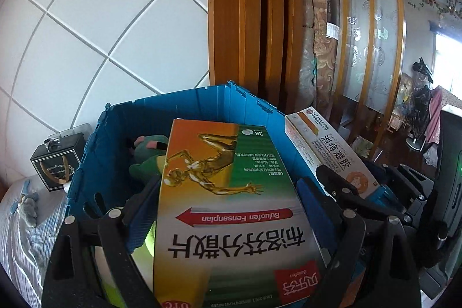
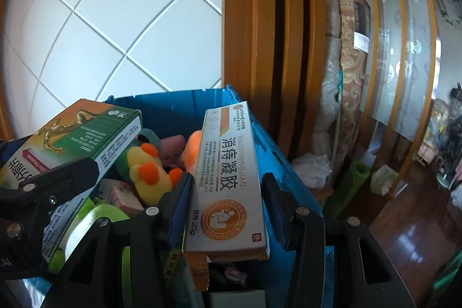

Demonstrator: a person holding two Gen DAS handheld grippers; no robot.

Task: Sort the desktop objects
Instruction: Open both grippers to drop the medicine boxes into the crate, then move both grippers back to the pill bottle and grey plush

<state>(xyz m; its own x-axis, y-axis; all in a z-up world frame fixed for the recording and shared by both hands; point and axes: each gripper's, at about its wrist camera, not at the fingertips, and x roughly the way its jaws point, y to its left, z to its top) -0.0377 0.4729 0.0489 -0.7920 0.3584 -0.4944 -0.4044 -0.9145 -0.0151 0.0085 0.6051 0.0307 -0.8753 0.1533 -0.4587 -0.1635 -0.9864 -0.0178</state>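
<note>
**Both grippers hold medicine boxes over the blue crate**

Left gripper (image 1: 228, 210) has its two blue-padded fingers pressed against the long sides of the green and orange medicine box (image 1: 219, 192), which carries a golden running figure, a red arrow and the number 36 at its far end. That box is held above the open top of the blue crate (image 1: 184, 106), its far end reaching out over the inside. Right gripper (image 2: 228, 210) clamps the white and orange ointment box (image 2: 228, 172), a long narrow carton with an orange round emblem near the held end; it too sits above the crate, close to the crate's right wall, and tilts up away from the camera. In the right wrist view the two boxes are side by side but apart, the green one on the left.

Inside the crate lies a yellow plush toy with orange spots (image 2: 147, 175), with a green plush (image 1: 150, 155) beside it, pink and orange soft items behind, and a pale green roll lower down.

Left of the crate a small black box with gold trim (image 1: 56, 166) stands on a striped cloth (image 1: 26, 238). Behind are white wall tiles (image 1: 101, 19), a wooden frame (image 1: 239, 19) and a rolled carpet (image 1: 323, 48).
</note>
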